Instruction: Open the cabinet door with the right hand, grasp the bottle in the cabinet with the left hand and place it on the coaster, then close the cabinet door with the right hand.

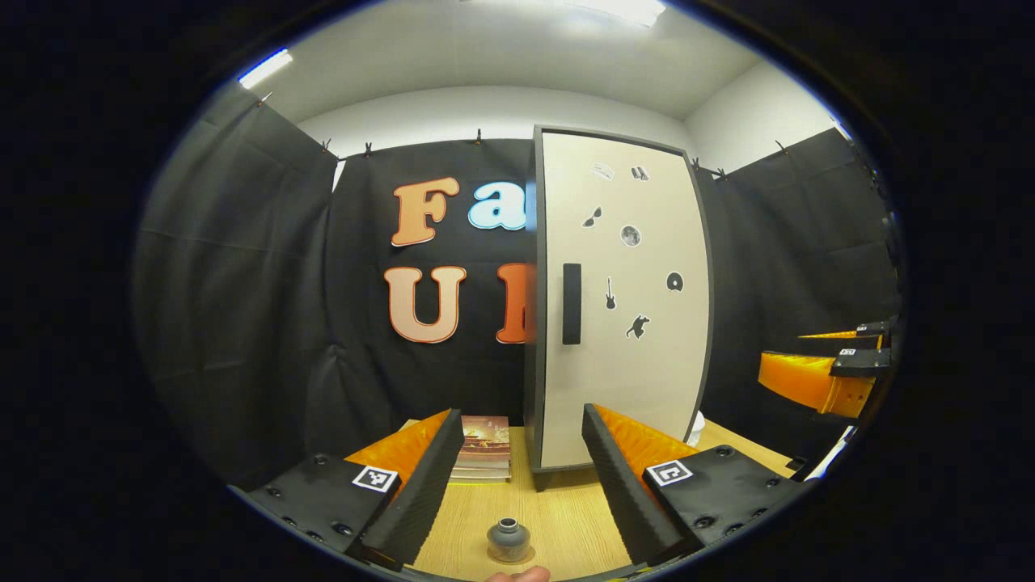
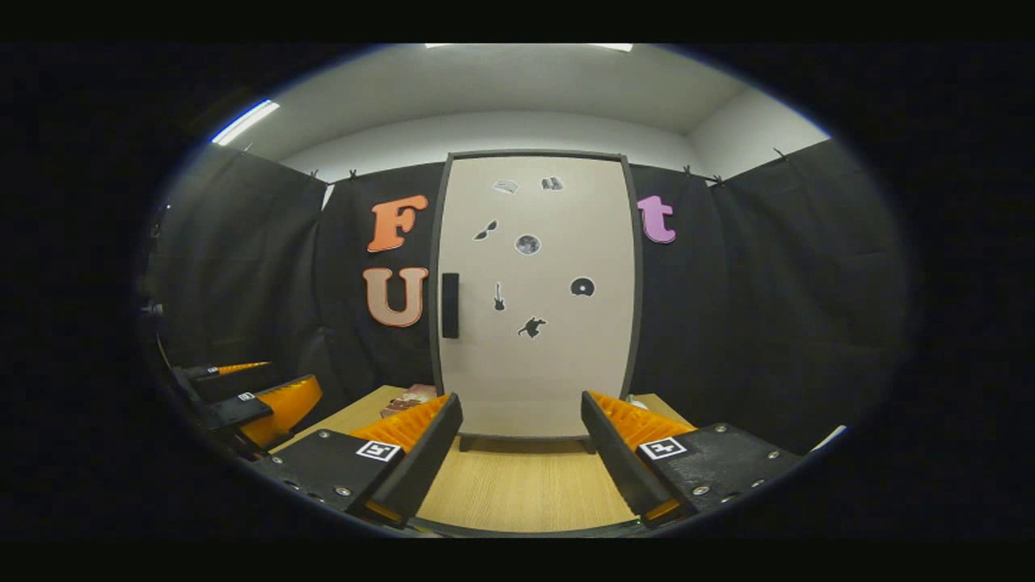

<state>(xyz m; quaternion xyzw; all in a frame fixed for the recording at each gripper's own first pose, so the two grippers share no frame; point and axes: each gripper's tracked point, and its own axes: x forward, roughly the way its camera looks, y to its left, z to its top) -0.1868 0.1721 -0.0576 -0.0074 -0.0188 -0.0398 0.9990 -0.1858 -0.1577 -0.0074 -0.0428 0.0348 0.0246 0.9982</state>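
Currently the cabinet door is closed, handle at its left edge. Both grippers — left gripper and right gripper — have fingers apart, holding nothing. A small bottle-like object, possibly on the coaster, stands on the table.

Matt smooth cabinet door w/ wood-grain table, booth walls matt cloth.
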